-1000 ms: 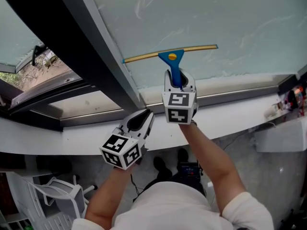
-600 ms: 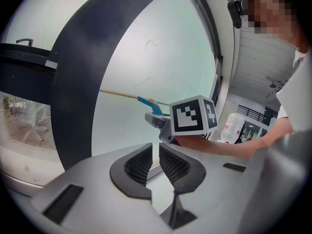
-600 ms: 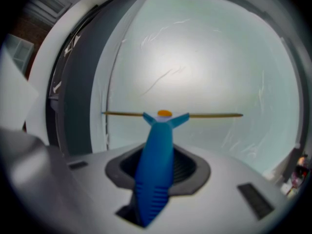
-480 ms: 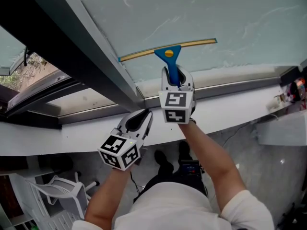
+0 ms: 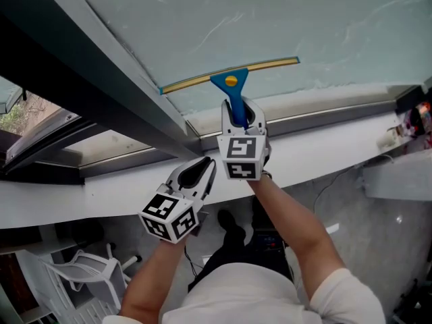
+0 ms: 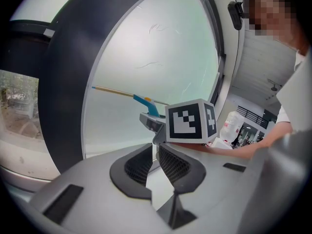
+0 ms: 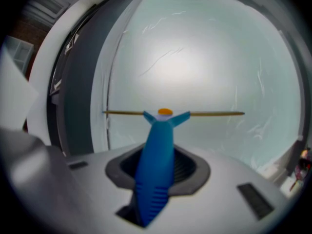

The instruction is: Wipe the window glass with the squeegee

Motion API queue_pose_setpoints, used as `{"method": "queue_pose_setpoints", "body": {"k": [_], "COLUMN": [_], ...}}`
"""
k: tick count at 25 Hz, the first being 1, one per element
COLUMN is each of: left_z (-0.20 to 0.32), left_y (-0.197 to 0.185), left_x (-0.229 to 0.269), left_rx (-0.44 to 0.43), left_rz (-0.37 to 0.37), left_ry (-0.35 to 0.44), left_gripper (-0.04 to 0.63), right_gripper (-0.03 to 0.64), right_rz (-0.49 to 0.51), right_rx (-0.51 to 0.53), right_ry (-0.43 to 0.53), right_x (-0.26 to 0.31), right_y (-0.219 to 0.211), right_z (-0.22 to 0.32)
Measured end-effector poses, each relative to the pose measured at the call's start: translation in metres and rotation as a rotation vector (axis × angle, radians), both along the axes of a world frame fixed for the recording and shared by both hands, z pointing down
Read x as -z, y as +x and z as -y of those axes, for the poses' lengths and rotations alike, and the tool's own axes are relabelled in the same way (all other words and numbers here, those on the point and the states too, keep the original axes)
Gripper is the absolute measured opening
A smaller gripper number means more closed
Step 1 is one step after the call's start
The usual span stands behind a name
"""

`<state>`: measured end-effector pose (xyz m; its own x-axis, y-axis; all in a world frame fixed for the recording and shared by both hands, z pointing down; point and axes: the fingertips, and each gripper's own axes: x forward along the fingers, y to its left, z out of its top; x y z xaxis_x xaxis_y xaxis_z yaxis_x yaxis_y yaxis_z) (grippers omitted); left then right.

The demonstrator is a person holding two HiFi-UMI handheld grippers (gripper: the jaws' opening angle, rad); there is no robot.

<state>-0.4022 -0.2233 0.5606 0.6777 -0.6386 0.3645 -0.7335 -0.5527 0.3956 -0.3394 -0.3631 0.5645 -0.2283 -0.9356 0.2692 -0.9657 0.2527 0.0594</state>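
A squeegee with a blue handle (image 5: 233, 98) and a thin yellow-edged blade (image 5: 270, 64) lies level against the pale window glass (image 5: 283, 19), near the pane's bottom edge. My right gripper (image 5: 241, 117) is shut on the handle, which runs out between its jaws (image 7: 157, 165) toward the blade (image 7: 209, 113). My left gripper (image 5: 204, 167) hangs lower left of it, off the glass, shut and empty. In the left gripper view its closed jaws (image 6: 155, 161) point at the pane (image 6: 146, 57), with the squeegee (image 6: 146, 103) and the right gripper's marker cube (image 6: 190, 122) beyond.
A thick dark frame post (image 5: 88, 73) borders the pane on the left, with an open side window beyond. A white sill (image 5: 324, 150) runs below the glass. Small items sit at the sill's right end (image 5: 420, 117). A white chair (image 5: 77, 275) stands on the floor.
The right gripper has drawn the squeegee down the glass, so the blade is closer to the pane's bottom edge. The left gripper has sunk as well, still shut.
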Motion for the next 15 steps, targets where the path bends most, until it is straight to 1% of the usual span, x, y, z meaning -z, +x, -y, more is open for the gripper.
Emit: {"method": "queue_pose_setpoints", "body": {"k": [5,10,15], "left_z": [0.003,0.003,0.003], "left_y": [0.003,0.008,0.01], "left_x": [-0.015,-0.026,-0.032], "left_rx": [0.009,0.0,-0.003], "left_rz": [-0.012,-0.015,-0.016], "left_ry": [-0.021,-0.036,-0.048], "left_gripper": [0.066,0.066,0.066], "right_gripper": [0.129,0.127,0.126], "right_rz": [0.02,0.01,-0.013], "right_rx": [0.008,0.02,0.023], "right_ry": [0.013,0.016,-0.03], "right_x": [-0.012,-0.024,-0.05], "right_y": [-0.001,-0.001,0.001], "right_z": [0.002,0.002,-0.001]}}
